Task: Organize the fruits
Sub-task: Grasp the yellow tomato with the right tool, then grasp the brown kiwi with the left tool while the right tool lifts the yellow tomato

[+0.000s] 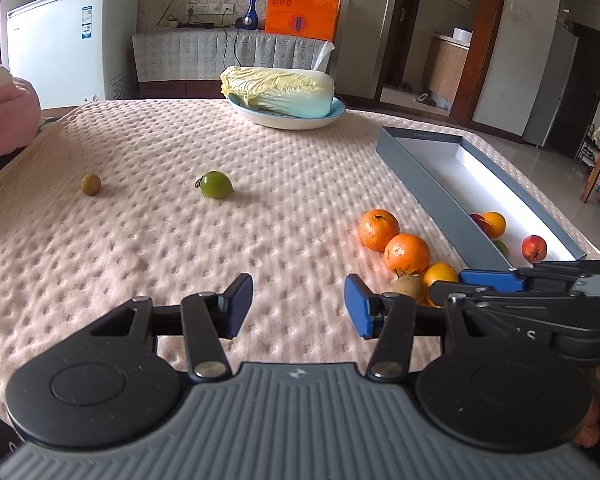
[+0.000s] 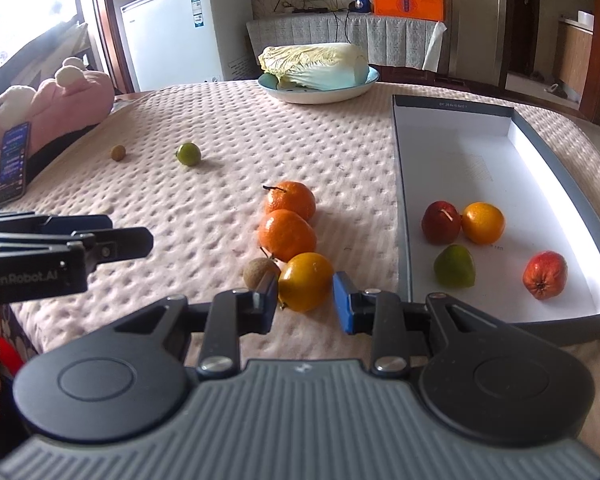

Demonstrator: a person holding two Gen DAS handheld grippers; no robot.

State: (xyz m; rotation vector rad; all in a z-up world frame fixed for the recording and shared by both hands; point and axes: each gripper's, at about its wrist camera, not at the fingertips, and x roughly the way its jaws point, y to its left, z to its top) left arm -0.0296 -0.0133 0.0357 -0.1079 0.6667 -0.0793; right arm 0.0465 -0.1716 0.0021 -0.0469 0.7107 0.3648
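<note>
My right gripper [image 2: 305, 305] is open, its jaws on either side of a yellow-orange fruit [image 2: 306, 281] on the pink cloth, not closed on it. A small brown fruit [image 2: 260, 272] touches that fruit's left side. Two mandarins [image 2: 287, 235] [image 2: 290, 200] lie just behind. A grey box [image 2: 404, 208] to the right holds a dark red fruit [image 2: 440, 222], an orange [image 2: 483, 223], a green fruit [image 2: 454, 266] and a red fruit [image 2: 545, 275]. My left gripper [image 1: 298, 306] is open and empty above bare cloth. A green fruit [image 1: 217, 184] and a small brown fruit [image 1: 91, 184] lie farther left.
A plate [image 2: 320, 94] with a napa cabbage [image 2: 314, 65] stands at the table's far edge. A pink plush toy [image 2: 48, 108] with a phone [image 2: 14, 162] leaning on it sits at the left edge. A white freezer [image 2: 184, 32] stands behind.
</note>
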